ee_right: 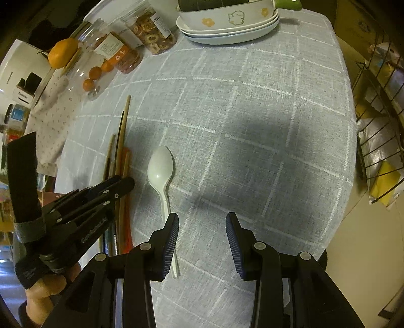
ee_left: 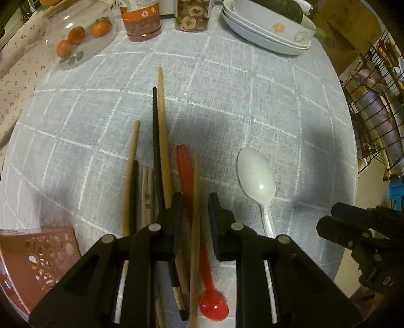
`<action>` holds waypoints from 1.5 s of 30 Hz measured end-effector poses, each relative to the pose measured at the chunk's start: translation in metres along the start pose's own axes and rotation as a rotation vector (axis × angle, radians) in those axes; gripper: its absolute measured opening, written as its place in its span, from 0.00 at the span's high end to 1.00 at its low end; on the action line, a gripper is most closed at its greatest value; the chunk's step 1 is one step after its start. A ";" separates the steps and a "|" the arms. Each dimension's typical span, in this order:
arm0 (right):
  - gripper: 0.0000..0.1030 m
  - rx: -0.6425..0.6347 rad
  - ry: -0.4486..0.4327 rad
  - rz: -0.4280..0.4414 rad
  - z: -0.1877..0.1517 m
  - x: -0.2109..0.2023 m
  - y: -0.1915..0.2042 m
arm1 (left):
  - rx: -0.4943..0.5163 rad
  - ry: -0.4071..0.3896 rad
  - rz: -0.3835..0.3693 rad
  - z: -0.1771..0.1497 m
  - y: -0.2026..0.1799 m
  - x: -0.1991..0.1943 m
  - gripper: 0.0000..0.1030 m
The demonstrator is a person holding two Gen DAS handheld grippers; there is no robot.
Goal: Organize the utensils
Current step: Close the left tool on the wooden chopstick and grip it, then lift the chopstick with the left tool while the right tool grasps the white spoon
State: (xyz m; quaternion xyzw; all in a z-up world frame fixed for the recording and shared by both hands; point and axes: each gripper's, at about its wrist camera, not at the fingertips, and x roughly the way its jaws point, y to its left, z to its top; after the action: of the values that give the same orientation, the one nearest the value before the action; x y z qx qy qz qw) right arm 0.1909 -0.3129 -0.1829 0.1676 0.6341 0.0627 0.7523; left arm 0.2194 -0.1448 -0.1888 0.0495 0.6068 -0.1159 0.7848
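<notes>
A bundle of wooden and black chopsticks [ee_left: 161, 141] lies on the grey checked tablecloth [ee_left: 227, 101], with a red plastic spoon [ee_left: 213, 305] beside it. My left gripper [ee_left: 195, 209] points down over them. Its jaws stand narrowly apart, with a pale wooden chopstick [ee_left: 195, 191] and the red spoon's handle in the gap, and the pads do not visibly press on either. A white plastic spoon [ee_left: 255, 174] lies to the right. In the right wrist view that white spoon [ee_right: 160, 166] runs down past the left finger of my right gripper [ee_right: 202, 227], which is open with only cloth between its fingers. The left gripper [ee_right: 113, 191] sits over the chopsticks [ee_right: 121, 141].
A pink perforated basket [ee_left: 38, 257] stands at the lower left. Far back are stacked white dishes [ee_left: 265, 32], jars [ee_left: 141, 22] and a glass dome over oranges [ee_left: 75, 35]. A black wire rack [ee_left: 373, 113] stands past the table's right edge. A hand [ee_right: 48, 287] holds the left gripper.
</notes>
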 end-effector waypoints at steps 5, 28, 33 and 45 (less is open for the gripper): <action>0.60 0.002 -0.004 -0.010 0.002 0.002 0.002 | -0.005 -0.027 -0.017 -0.003 -0.001 -0.008 0.88; 0.53 -0.044 -0.004 -0.046 0.015 0.024 0.042 | -0.006 -0.033 -0.173 -0.048 0.034 -0.054 0.94; 0.53 -0.063 -0.005 -0.067 0.023 0.034 0.051 | 0.018 -0.097 -0.164 -0.065 0.039 -0.089 0.94; 0.94 -0.193 -0.052 -0.165 0.026 0.053 0.069 | -0.027 -0.241 -0.166 -0.111 0.080 -0.152 0.94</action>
State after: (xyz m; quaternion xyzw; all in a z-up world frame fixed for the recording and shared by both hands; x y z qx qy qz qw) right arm 0.2344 -0.2364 -0.2056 0.0430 0.6169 0.0570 0.7838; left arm 0.0981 -0.0247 -0.0758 -0.0258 0.5118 -0.1774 0.8402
